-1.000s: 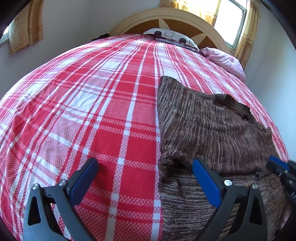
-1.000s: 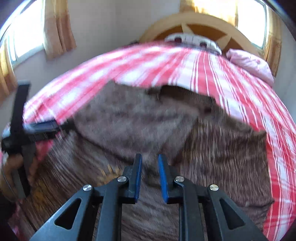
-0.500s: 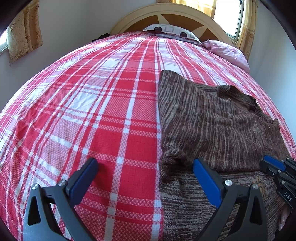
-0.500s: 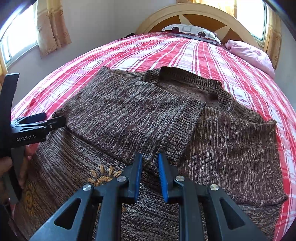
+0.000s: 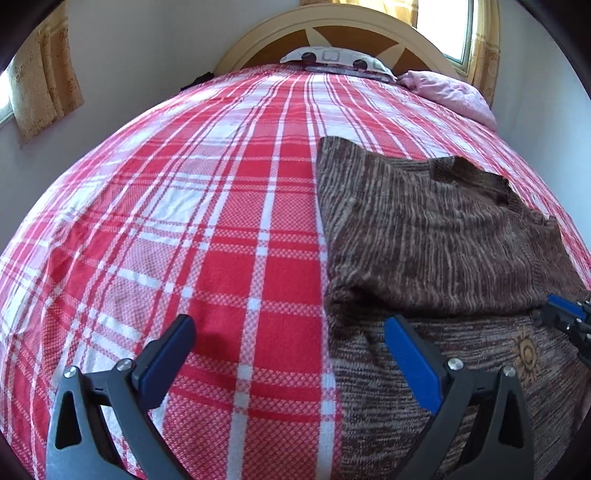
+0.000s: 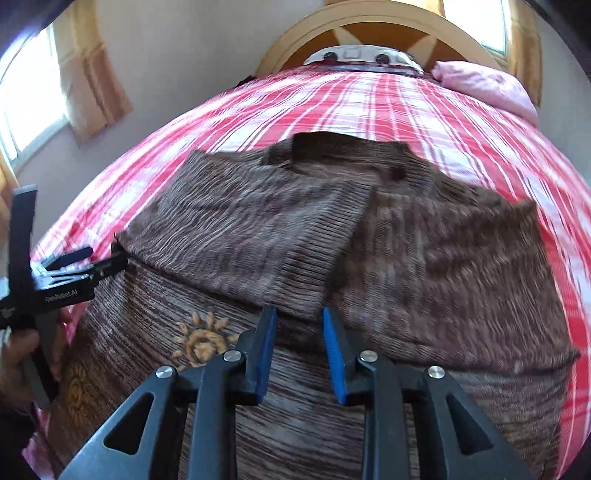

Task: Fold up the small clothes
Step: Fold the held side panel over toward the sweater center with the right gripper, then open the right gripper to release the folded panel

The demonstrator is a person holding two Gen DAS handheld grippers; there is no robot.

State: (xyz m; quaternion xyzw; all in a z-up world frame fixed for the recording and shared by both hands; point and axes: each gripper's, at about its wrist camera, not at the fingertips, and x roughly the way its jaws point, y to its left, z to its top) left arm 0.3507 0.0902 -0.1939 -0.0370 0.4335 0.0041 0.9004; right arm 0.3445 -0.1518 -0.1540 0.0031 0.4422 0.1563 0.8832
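Observation:
A brown striped knit sweater lies on the red plaid bed; its left sleeve is folded across the chest. Orange sun motifs show on its front. The sweater also shows in the left wrist view. My left gripper is wide open and empty, over the sweater's left edge and the bedspread. My right gripper is open a little and empty, just short of the folded sleeve's cuff. The left gripper shows at the left of the right wrist view.
The red and white plaid bedspread covers the whole bed. A patterned pillow and a pink pillow lie by the wooden headboard. Curtained windows stand at left and right.
My right gripper has opened and drawn back slightly, letting go of the folded sleeve. The left gripper has stayed open and barely moved.

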